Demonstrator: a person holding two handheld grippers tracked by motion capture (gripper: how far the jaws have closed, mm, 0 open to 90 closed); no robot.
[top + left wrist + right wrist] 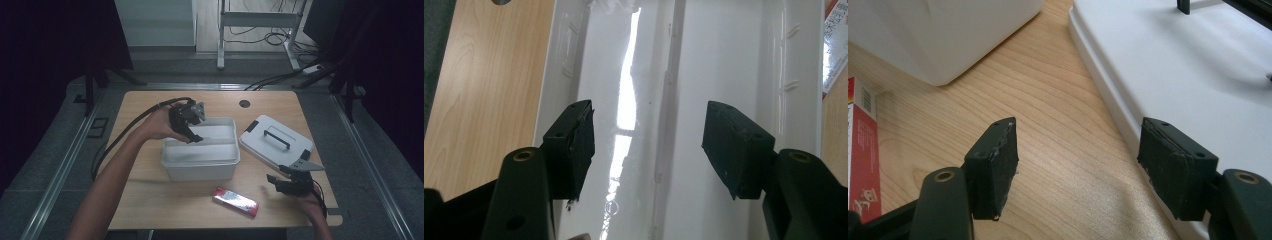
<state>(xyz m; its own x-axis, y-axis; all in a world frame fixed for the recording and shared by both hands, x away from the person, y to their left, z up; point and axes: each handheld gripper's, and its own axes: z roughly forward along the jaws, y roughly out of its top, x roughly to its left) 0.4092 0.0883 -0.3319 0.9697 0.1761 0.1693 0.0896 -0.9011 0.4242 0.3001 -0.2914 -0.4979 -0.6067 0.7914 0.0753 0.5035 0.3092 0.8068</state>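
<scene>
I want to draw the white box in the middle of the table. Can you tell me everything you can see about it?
The white box is a rectangular plastic-looking tub, open on top and with nothing inside. Its smooth, shiny floor has a raised ridge along it, and small ribs mark the inner walls. It stands upright on the wooden table. Its lid, white with a black handle, lies apart on the table. The left gripper hangs over the opening, jaws open, with nothing between them.
</scene>
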